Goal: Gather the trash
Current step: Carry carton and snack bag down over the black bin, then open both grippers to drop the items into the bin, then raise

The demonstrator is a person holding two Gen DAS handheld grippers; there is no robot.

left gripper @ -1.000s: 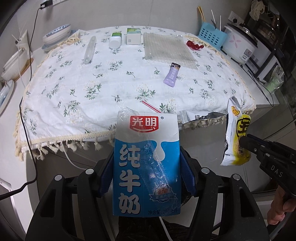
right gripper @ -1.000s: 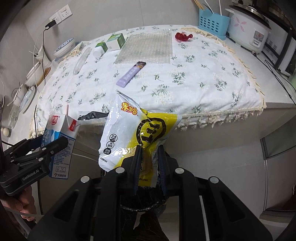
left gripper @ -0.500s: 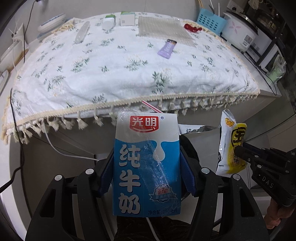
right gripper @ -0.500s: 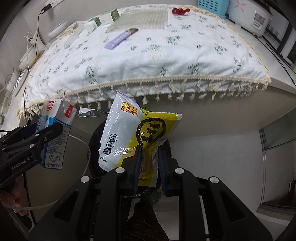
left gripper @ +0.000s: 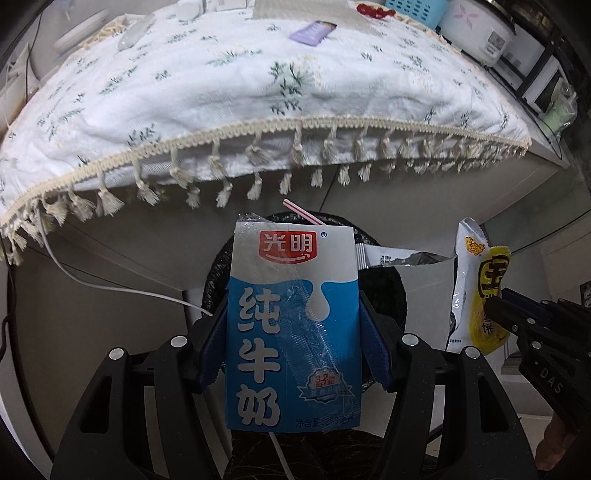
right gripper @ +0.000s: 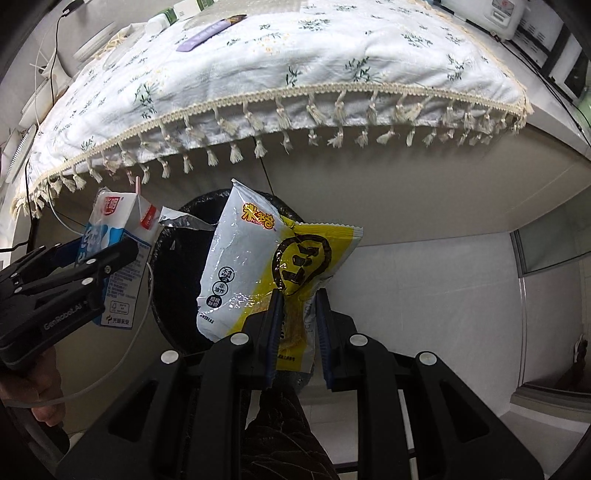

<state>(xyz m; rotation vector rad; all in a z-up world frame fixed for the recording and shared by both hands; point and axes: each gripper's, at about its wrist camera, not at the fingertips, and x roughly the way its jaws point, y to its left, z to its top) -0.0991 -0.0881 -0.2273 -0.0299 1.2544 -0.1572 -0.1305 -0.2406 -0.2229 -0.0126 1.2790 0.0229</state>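
Between the blue pads of the left gripper point(left gripper: 293, 325) is a milk carton point(left gripper: 293, 325) that is blue and white with a red badge on top and a red-and-white striped straw point(left gripper: 301, 213). Between the blue pads of the right gripper point(right gripper: 297, 321) is a snack bag point(right gripper: 266, 266) that is white and yellow with black marks. Past both sets of jaws hangs a white tablecloth point(right gripper: 295, 70) with little green flowers and a cream fringe, and a purple wrapper point(left gripper: 312, 33) lies on it.
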